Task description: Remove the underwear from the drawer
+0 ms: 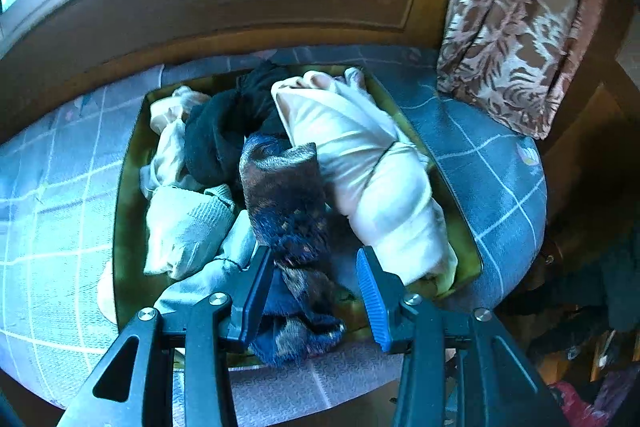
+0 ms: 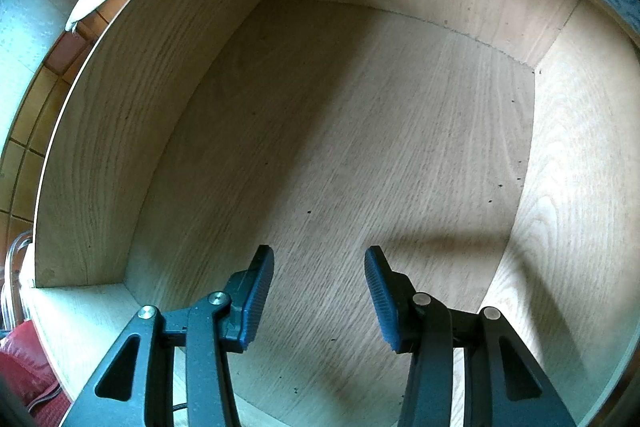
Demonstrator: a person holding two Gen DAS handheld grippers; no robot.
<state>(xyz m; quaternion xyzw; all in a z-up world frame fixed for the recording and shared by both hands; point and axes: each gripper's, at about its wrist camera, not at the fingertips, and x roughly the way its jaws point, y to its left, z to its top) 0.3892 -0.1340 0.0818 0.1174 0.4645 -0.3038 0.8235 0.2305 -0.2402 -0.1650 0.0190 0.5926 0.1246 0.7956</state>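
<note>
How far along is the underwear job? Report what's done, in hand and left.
Done: the wooden drawer under the right gripper shows only a bare bottom, and rolled garments fill the green tray. In hand: nothing; the left gripper has open jaws over the dark blue patterned roll lying there. Left: seemingly nothing to remove.

Bare wooden drawer — underwear heaped elsewhere

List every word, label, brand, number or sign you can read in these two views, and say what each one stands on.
None can be read in either view.
Logo patch on the blue checked cover, at its right edge: a small emblem with a line of print under it, too blurred to read.
Garments in the tray: no readable tags or print.
Wooden drawer: bare wood grain and specks, no text.
</note>
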